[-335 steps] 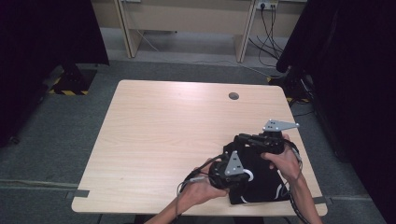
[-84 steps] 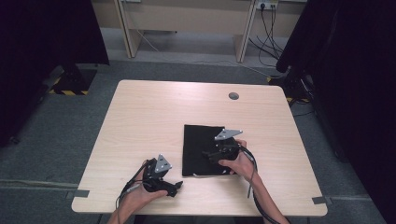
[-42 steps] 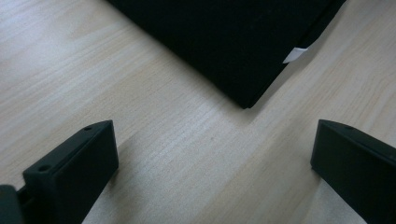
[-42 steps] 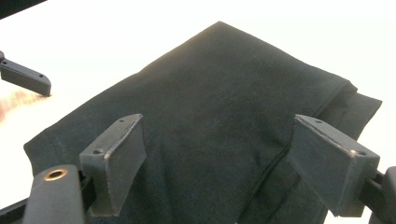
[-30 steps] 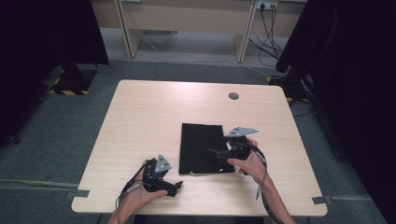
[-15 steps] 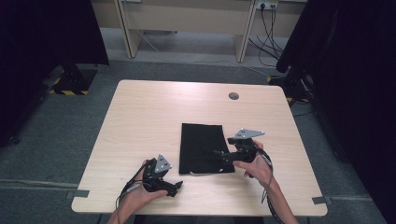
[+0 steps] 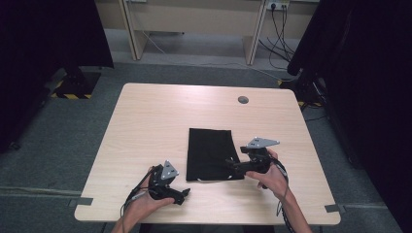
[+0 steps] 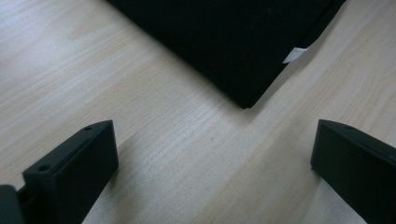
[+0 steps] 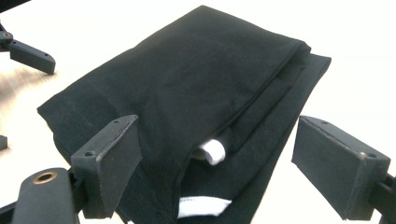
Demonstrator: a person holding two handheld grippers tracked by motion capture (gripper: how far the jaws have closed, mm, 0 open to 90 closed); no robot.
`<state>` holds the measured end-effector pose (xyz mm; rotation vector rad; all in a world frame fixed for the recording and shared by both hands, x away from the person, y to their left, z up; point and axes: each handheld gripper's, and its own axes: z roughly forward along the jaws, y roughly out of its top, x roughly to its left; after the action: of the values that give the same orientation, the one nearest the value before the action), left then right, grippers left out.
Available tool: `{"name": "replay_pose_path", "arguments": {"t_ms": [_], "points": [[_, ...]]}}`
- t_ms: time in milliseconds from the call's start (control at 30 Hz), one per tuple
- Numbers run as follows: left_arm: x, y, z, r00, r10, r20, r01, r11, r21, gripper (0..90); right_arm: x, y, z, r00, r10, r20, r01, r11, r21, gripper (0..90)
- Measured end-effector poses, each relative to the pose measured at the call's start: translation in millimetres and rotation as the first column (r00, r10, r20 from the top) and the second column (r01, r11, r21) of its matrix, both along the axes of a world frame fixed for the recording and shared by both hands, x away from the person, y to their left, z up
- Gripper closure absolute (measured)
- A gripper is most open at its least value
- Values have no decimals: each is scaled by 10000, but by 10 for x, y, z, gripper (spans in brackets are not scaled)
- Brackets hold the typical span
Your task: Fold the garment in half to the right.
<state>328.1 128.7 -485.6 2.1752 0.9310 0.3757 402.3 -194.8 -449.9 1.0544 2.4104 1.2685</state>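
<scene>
A black cloth point(image 7: 211, 154) lies folded in a flat rectangle on the wooden table point(image 7: 155, 121), right of centre. My right gripper point(image 7: 232, 168) is open at the cloth's near right corner, pointing left. In the right gripper view its jaws stand wide on either side of the cloth's point(image 9: 187, 88) layered edge, where a white label point(image 9: 212, 151) sticks out. My left gripper point(image 7: 182, 195) rests on the table by the front edge, just left of the cloth. It point(image 8: 215, 140) is open over bare wood, with the cloth's corner point(image 8: 224, 42) and the label point(image 8: 294, 54) ahead of it.
A round cable hole point(image 7: 243, 99) sits near the table's far edge. Desk legs and cables point(image 7: 272, 29) stand on the grey floor behind. Dark curtains point(image 7: 359, 73) hang on both sides. The left gripper's jaw point(image 9: 30, 55) appears beyond the cloth in the right gripper view.
The cloth went from a held bundle at the front right to a flat, narrower fold. My right gripper has drawn back to the right, to the cloth's edge. The left gripper stays still.
</scene>
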Motion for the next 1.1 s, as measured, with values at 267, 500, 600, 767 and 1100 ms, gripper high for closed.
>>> {"name": "replay_pose_path", "arguments": {"t_ms": [267, 500, 600, 767, 1100], "points": [[0, 0, 0, 10000, 3, 0, -3, 10000, 0, 0, -50, -58, -28, 10000, -61, -23, 61, 10000, -52, 160], [0, 0, 0, 10000, 3, 0, -3, 10000, -1, 0, -94, -112, -39, 9999, -126, -20, 126, 9999, -34, 160], [0, 0, 0, 10000, 2, 1, -2, 10000, 0, 0, -118, -124, -48, 9999, -122, -44, 122, 9999, -68, 160], [0, 0, 0, 10000, 2, 0, -2, 10000, 0, 0, -146, -146, -51, 9999, -153, -54, 153, 9999, -77, 160], [0, 0, 0, 10000, 5, 0, -5, 10000, -3, 0, -271, -287, -42, 9993, -363, -7, 363, 9993, -31, 160]]}}
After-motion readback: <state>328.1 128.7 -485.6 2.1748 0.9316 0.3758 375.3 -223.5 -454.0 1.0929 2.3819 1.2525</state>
